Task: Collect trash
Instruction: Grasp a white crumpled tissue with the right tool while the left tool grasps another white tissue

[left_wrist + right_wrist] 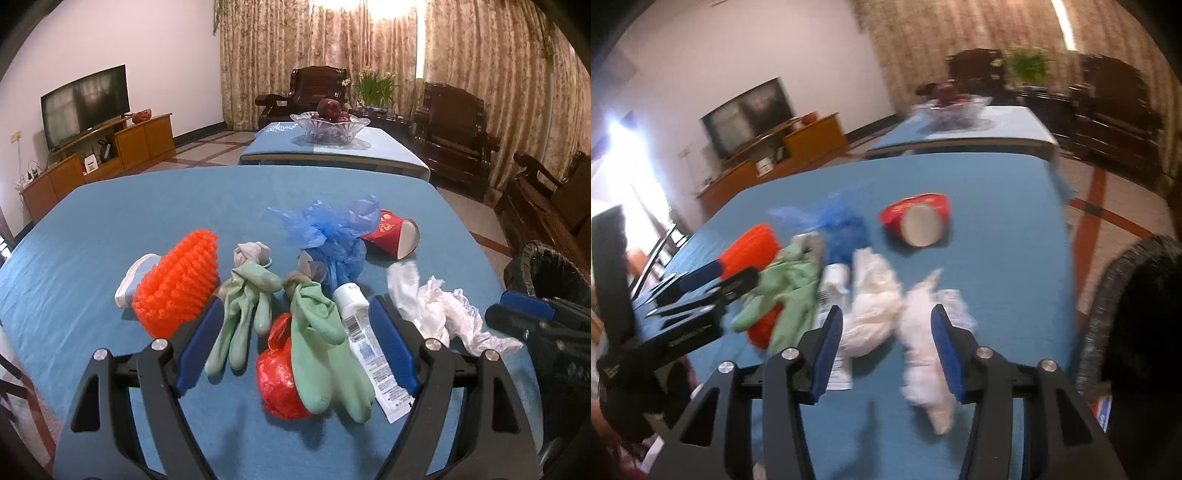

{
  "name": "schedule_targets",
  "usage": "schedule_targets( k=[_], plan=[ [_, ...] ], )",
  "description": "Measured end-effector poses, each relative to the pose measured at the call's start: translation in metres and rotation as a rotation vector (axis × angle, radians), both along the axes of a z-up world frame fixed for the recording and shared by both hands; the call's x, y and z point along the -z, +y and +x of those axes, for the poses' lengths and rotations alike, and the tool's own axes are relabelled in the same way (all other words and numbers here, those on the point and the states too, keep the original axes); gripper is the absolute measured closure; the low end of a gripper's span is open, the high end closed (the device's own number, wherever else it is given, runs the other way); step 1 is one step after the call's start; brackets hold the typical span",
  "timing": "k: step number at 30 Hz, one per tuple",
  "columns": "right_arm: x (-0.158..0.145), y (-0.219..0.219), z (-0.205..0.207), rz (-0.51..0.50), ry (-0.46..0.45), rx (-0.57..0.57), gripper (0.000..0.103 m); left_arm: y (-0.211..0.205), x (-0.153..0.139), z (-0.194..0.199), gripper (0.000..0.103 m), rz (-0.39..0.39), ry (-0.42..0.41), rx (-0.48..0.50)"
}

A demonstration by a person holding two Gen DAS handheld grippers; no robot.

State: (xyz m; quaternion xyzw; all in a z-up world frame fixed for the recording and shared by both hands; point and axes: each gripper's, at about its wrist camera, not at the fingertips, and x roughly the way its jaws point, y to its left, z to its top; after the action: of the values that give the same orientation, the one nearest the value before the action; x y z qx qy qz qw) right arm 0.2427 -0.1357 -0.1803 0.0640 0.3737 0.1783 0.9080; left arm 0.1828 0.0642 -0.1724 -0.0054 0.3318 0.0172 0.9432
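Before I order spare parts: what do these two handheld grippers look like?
Both match: the left gripper and right gripper have black angular arms with triangular cut-outs, round silver pivot bolts, and flat blue pads lining each finger. No cables or sleeves are visible.

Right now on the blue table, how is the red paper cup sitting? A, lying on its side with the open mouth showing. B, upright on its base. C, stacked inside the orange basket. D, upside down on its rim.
A: the red paper cup lies tipped on its side on the table, its white inside showing through the open mouth, apart from the orange basket.
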Motion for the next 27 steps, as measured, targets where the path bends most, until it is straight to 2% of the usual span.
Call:
schedule_targets(
  k=[8,11,13,15,27],
  plan=[
    [0.045,0.005,0.020,-0.070,0.079,0.025,0.055,-0.006,-0.003,-0.002,0.025,0.003,-0.004,0.012],
    [0.051,0.002,0.019,-0.096,0.072,0.031,0.069,-0.009,-0.004,-0.001,0.025,0.003,-0.005,0.021],
    [0.050,-0.001,0.017,-0.108,0.063,0.028,0.080,-0.013,-0.003,0.000,0.025,0.002,-0.004,0.027],
    [0.047,-0.005,0.015,-0.102,0.051,0.040,0.084,-0.018,-0.002,0.001,0.025,-0.003,0.000,0.035],
    [-0.008,-0.047,0.003,-0.072,-0.079,0.123,0.085,-0.070,0.008,0.015,0.030,-0.031,0.016,0.141]
  ],
)
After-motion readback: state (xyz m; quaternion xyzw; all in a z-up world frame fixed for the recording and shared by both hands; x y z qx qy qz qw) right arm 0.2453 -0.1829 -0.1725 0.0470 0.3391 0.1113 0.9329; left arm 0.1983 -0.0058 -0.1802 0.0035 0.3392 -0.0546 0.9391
